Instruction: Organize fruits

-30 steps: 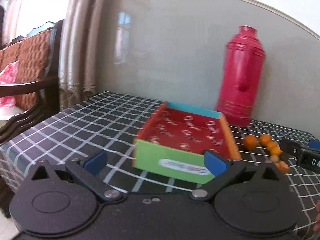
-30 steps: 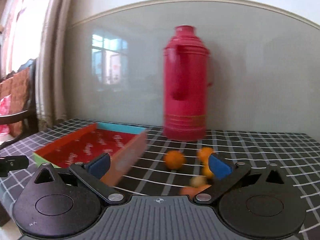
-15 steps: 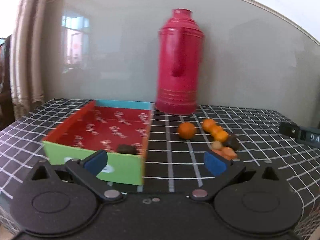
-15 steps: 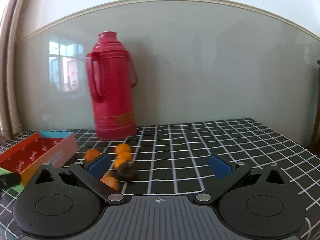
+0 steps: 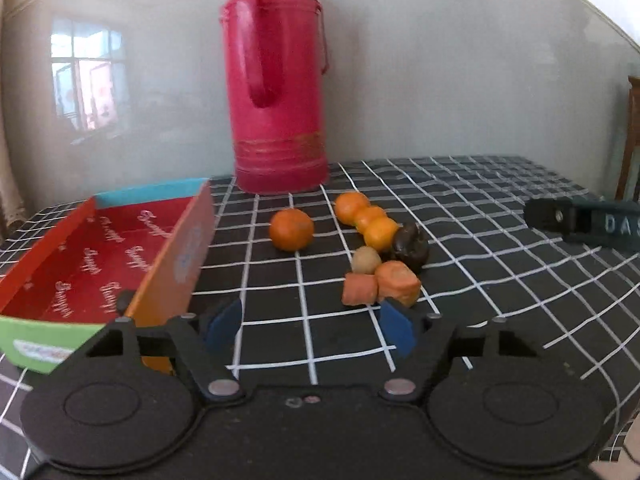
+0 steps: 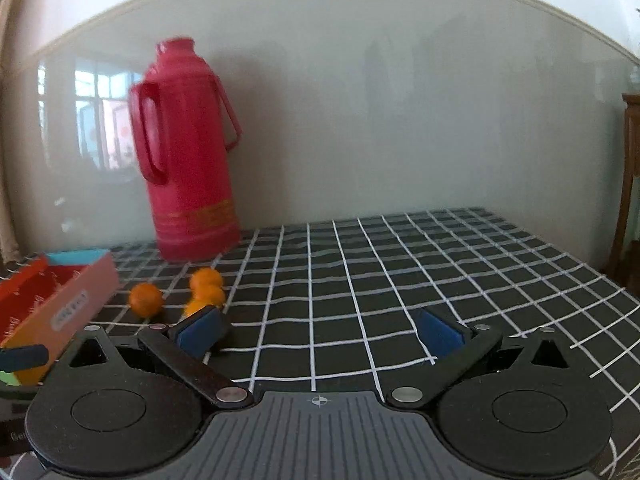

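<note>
Both grippers hold nothing: the left gripper (image 5: 310, 330) is closing its jaws on empty air over the checked tablecloth (image 5: 460, 216), while the right gripper (image 6: 316, 330) stands wide apart. Just beyond the left's blue pads lies the fruit cluster (image 5: 380, 248); the open red box (image 5: 100, 256) sits left, the red thermos (image 5: 278, 80) behind.

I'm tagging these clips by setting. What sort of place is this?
Probably a room in a home: a table with a checked tablecloth, a red thermos flask against the wall, and a window reflected in the glossy wall panel.
</note>
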Demonstrator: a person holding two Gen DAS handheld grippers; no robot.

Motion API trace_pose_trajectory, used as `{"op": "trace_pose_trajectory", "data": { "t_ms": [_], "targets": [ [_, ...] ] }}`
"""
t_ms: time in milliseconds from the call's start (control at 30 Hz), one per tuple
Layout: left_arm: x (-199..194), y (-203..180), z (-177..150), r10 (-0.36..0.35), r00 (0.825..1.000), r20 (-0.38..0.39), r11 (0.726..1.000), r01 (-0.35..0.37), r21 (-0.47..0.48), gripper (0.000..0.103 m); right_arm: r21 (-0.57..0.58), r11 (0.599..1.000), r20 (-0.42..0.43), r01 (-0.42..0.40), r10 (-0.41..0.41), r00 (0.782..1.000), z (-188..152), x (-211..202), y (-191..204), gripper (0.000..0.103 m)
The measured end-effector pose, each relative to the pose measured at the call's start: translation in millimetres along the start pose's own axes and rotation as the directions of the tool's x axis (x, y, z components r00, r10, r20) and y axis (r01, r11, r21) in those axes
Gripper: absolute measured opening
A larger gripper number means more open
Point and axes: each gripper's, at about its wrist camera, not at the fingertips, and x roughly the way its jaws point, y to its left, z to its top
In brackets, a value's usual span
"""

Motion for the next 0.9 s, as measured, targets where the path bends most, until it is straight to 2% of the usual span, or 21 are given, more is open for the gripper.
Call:
{"op": "trace_pose_trajectory", "data": {
  "t_ms": [100, 200, 267, 533, 633, 800, 900],
  "targets": [
    [14.3, -2.3, 0.9, -0.021, 0.999, -0.028, 1.0, 0.022, 0.009, 0.06, 0.026, 1.0, -0.014, 0.009, -0.009, 1.0, 0.9, 11.9, -4.5, 0.103],
    [29.1, -2.6, 1.4, -0.036, 0.997, -0.067, 0.999, 0.037, 0.013, 0.048, 0.035, 0.999, -0.023, 0.015, -0.015, 1.0, 3.1, 21.3, -6.6, 0.103],
    [34.7, -1.9, 2.3, -0.047, 0.997, -0.067, 0.999, 0.047, 0.0, 0.045, 0.039, 0.999, -0.032, 0.021, -0.019, 0.999, 4.9, 27.4, -8.1, 0.103],
    [37.2, -7.9, 6.8, -0.034, 0.996, -0.077, 0.999, 0.034, 0.005, 0.042, 0.043, 0.999, -0.038, 0.013, -0.011, 0.999, 7.6, 36.0, -13.4, 0.103],
    [39.5, -7.1, 8.7, -0.048, 0.995, -0.09, 0.999, 0.046, -0.026, 0.042, 0.037, 0.999, -0.036, 0.01, -0.009, 0.999, 8.0, 35.3, -14.9, 0.103],
    [43.2, -14.4, 11.5, -0.021, 0.995, -0.099, 1.0, 0.019, -0.019, 0.042, 0.033, 0.999, -0.04, 0.014, -0.013, 0.999, 6.8, 34.0, -19.6, 0.103],
    [45.5, -15.8, 13.0, -0.017, 0.995, -0.103, 1.0, 0.015, -0.014, 0.038, 0.04, 0.999, -0.045, 0.025, -0.023, 0.999, 5.9, 32.6, -23.3, 0.103]
  ]
}}
